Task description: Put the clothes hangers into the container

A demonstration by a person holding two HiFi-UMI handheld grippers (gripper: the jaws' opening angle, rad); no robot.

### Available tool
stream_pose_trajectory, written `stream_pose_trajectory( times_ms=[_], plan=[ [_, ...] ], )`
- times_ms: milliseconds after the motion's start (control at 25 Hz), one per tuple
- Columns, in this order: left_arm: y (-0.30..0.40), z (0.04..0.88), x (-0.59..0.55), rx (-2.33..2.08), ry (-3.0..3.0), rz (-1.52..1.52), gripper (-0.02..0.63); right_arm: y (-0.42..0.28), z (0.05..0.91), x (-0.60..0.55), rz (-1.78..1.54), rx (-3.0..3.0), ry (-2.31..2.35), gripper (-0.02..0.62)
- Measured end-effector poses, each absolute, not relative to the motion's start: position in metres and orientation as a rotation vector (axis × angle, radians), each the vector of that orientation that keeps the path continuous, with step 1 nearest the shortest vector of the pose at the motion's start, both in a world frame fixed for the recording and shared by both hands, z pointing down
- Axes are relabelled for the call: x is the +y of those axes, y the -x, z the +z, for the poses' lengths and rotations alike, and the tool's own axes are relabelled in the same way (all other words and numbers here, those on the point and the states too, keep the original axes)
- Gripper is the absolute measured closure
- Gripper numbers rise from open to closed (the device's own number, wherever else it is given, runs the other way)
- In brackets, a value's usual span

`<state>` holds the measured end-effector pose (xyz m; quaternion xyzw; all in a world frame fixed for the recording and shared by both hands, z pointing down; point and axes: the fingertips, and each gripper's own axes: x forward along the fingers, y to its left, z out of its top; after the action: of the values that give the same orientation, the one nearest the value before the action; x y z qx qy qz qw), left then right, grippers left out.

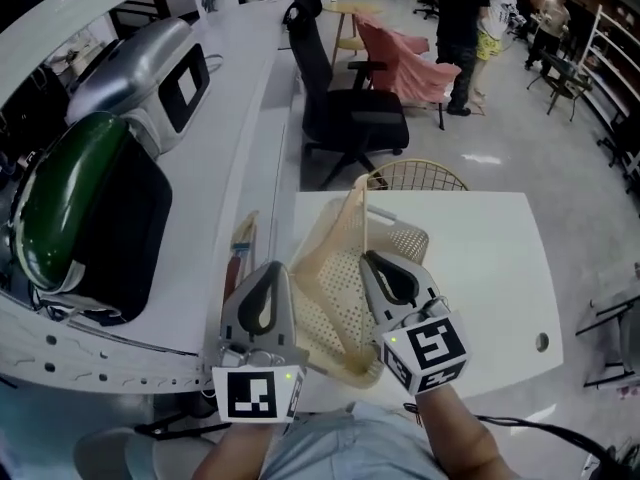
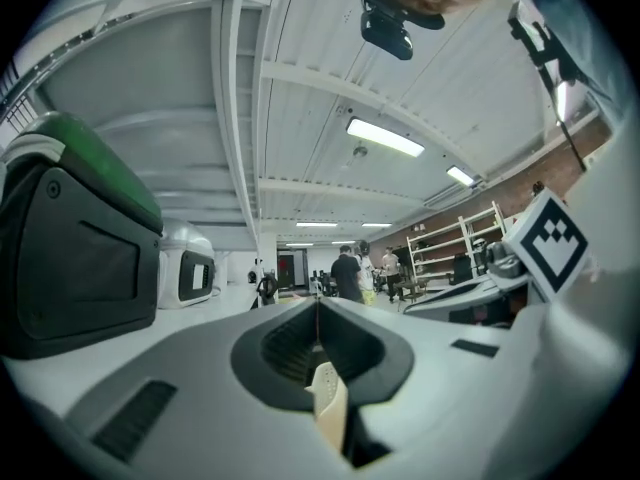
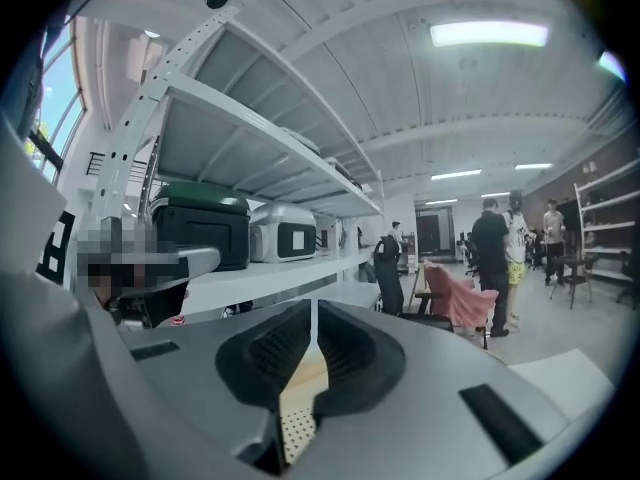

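Observation:
A beige perforated plastic basket [image 1: 335, 303] hangs tilted above the white table [image 1: 480, 268], held from both sides. My left gripper [image 1: 275, 270] is shut on its left rim; in the left gripper view a beige strip [image 2: 330, 408] sits pinched between the jaws of the left gripper [image 2: 318, 313]. My right gripper [image 1: 370, 260] is shut on the basket's right wall; the right gripper view shows perforated beige plastic [image 3: 298, 408] clamped in the right gripper [image 3: 316, 318]. I see no clothes hanger clearly in any view.
A green and black case [image 1: 80, 218] and a silver case [image 1: 150, 68] stand on the shelf at left. Thin wooden and red items [image 1: 240, 253] lie beside the table. A wire basket [image 1: 420, 175], a black office chair [image 1: 345, 108] and people [image 1: 460, 28] are beyond.

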<state>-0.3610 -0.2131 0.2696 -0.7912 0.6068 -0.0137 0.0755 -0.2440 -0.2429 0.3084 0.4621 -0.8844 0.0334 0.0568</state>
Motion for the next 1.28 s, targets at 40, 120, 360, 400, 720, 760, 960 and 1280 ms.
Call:
stream_pose_trajectory(
  times_ms=[40, 120, 360, 400, 720, 760, 960, 1280],
  plan=[
    [0.361, 0.268, -0.213, 1.828, 2.36, -0.038, 0.594, 0.24, 0.306, -0.242, 0.078, -2.683, -1.403, 0.566],
    [0.36, 0.265, -0.214, 1.844, 2.339, -0.03, 0.594, 0.234, 0.301, -0.239, 0.032, -2.688, -1.406, 0.572],
    [0.354, 0.258, -0.215, 1.851, 2.299, -0.008, 0.594, 0.223, 0.296, -0.235, -0.033, -2.705, -1.405, 0.583],
    [0.352, 0.257, -0.215, 1.849, 2.293, -0.01, 0.594, 0.221, 0.295, -0.235, -0.036, -2.704, -1.407, 0.583],
    [0.356, 0.253, -0.213, 1.865, 2.259, -0.025, 0.594, 0.212, 0.294, -0.236, -0.047, -2.707, -1.413, 0.584],
    [0.356, 0.252, -0.213, 1.864, 2.258, -0.024, 0.594, 0.212, 0.294, -0.235, -0.051, -2.707, -1.412, 0.584],
    [0.355, 0.252, -0.211, 1.863, 2.26, -0.018, 0.594, 0.209, 0.296, -0.236, -0.048, -2.698, -1.434, 0.584],
    [0.357, 0.254, -0.21, 1.868, 2.26, -0.019, 0.594, 0.203, 0.299, -0.238, -0.024, -2.693, -1.462, 0.584]
  ],
)
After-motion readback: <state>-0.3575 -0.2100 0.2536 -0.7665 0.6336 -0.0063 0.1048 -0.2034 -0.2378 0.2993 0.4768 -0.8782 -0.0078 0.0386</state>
